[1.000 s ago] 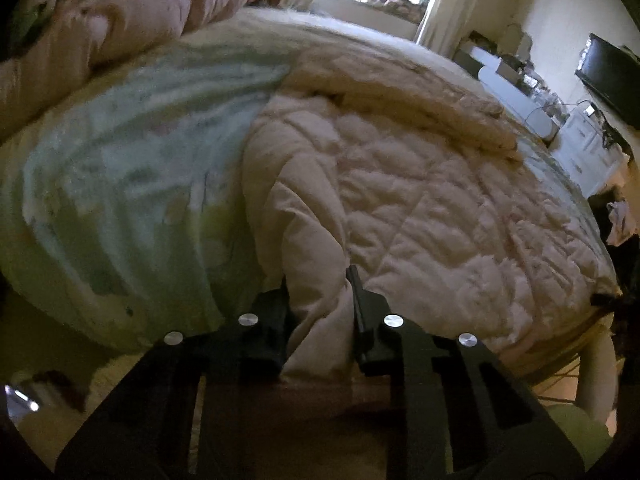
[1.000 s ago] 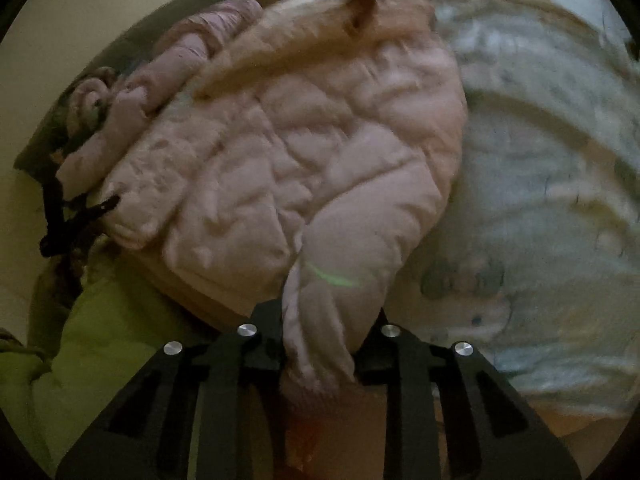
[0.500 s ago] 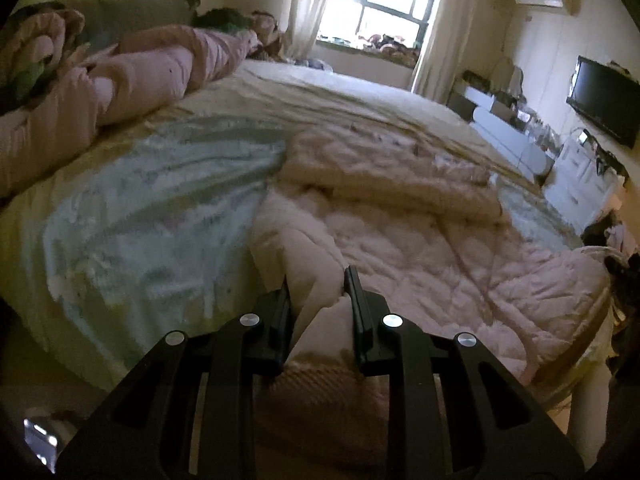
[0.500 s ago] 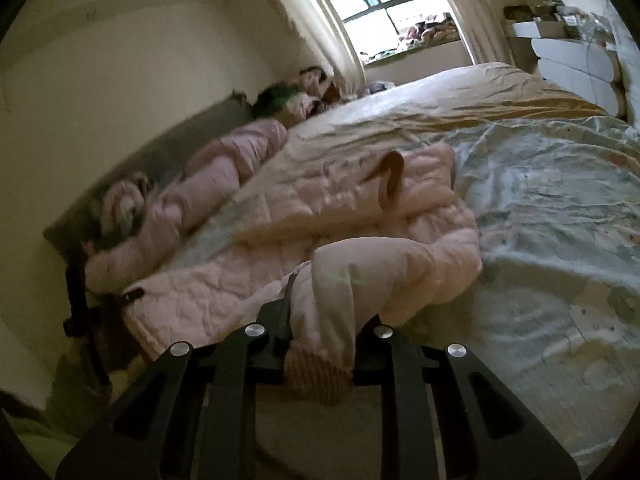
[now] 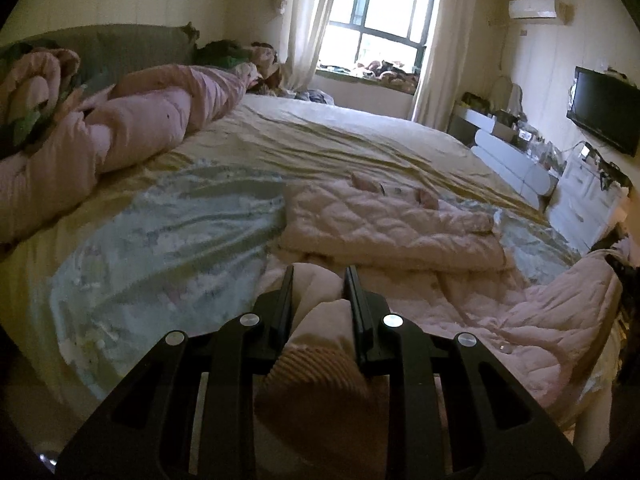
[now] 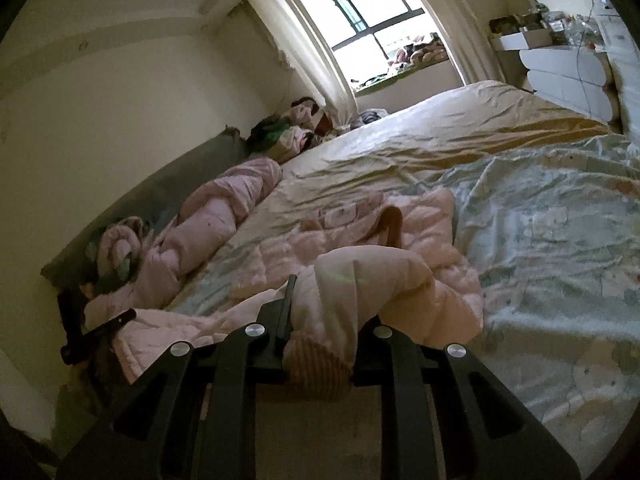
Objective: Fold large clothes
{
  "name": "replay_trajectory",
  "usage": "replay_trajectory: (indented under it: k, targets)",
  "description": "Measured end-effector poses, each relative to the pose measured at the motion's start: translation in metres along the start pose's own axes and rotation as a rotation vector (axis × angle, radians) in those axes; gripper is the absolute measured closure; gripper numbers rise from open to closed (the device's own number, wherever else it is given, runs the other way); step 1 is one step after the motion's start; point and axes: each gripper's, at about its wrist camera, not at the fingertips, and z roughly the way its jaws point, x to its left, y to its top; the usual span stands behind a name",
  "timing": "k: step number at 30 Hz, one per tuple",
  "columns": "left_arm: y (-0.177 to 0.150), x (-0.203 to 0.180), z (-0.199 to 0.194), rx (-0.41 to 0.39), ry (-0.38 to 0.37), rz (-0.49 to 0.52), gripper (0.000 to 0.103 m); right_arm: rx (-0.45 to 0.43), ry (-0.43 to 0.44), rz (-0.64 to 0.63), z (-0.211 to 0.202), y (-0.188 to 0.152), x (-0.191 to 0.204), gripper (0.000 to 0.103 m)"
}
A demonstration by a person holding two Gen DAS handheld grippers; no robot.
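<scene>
jacket: i see 1 pale pink quilted puffer jacket (image 5: 392,228), diamond-stitched, with ribbed knit cuffs in a darker dusty pink; it lies crumpled on the bed (image 5: 328,140), partly doubled over itself.
jacket position: it sits on the light blue patterned sheet (image 5: 160,248), near the bed's close edge, and its far part lies flat ahead of both tongs.
left tongs: my left tongs (image 5: 319,276) are clenched on 1 sleeve just above its ribbed cuff (image 5: 320,384); the cuff bulges back toward the camera between the 2 fingers.
right tongs: my right tongs (image 6: 326,308) are grasping the other sleeve (image 6: 360,276), whose ribbed cuff pokes out below; the puffy sleeve drapes over and hides the right finger.
between tongs: the jacket body spreads away from both grips across the bed.
surroundings: a rolled pink duvet (image 5: 132,128) lies along the headboard, well apart from the jacket; a window (image 5: 376,20) with curtains is at the far end.
</scene>
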Motion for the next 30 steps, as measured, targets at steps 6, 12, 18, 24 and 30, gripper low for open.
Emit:
replay_trajectory:
  k: [6, 12, 18, 24, 30]
  targets:
    - [0.021, 0.001, 0.008, -0.042, 0.018, 0.005, 0.086, -0.038, -0.009, 0.009, 0.014, 0.022, -0.004, 0.086]
    - [0.044, -0.002, 0.022, -0.078, 0.036, 0.025, 0.087, -0.065, -0.026, 0.034, 0.032, 0.042, -0.01, 0.086]
    - [0.066, -0.006, 0.046, -0.077, 0.032, 0.037, 0.091, -0.085, -0.044, 0.054, 0.052, 0.064, -0.018, 0.086]
    - [0.089, -0.007, 0.071, -0.065, 0.028, 0.047, 0.091, -0.078, -0.066, 0.076, 0.083, 0.09, -0.025, 0.086]
    - [0.113, -0.002, 0.098, -0.058, 0.029, 0.035, 0.091, -0.058, -0.095, 0.086, 0.115, 0.11, -0.031, 0.086]
